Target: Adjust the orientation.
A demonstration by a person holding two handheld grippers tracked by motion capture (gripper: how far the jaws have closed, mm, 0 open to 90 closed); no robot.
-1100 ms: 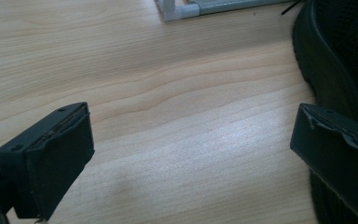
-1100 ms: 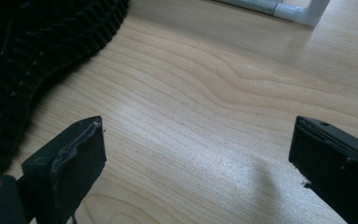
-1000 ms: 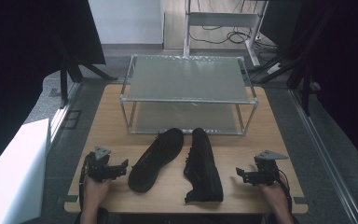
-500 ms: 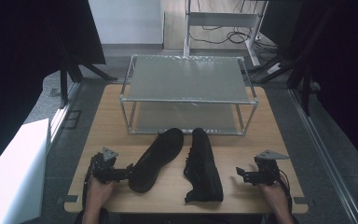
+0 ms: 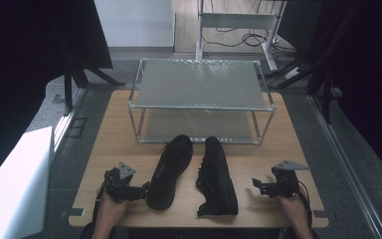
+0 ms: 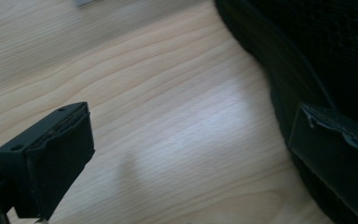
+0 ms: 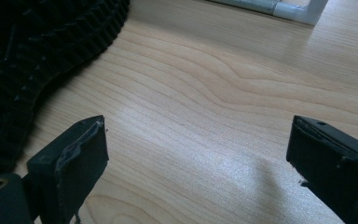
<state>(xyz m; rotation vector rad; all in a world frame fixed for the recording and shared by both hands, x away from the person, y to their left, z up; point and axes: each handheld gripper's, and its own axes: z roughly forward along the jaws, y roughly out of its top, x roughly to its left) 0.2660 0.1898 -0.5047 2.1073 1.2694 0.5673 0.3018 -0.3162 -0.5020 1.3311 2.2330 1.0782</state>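
Two black mesh lace-up shoes lay side by side on the pale wooden tabletop [image 5: 104, 149], in front of a two-tier metal-framed rack [image 5: 201, 102]. The left shoe [image 5: 170, 171] lay with its sole up, the right shoe [image 5: 217, 175] on its side. The left gripper [image 5: 140, 190] sat just beside the left shoe, fingers spread wide, one finger [image 6: 340, 163] against the shoe's side. The right gripper [image 5: 258, 186] rested near the right shoe, fingers wide apart, holding nothing.

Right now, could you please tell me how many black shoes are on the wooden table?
2. One black shoe lies by the left gripper; the other black shoe lies on its side right of it, apart.
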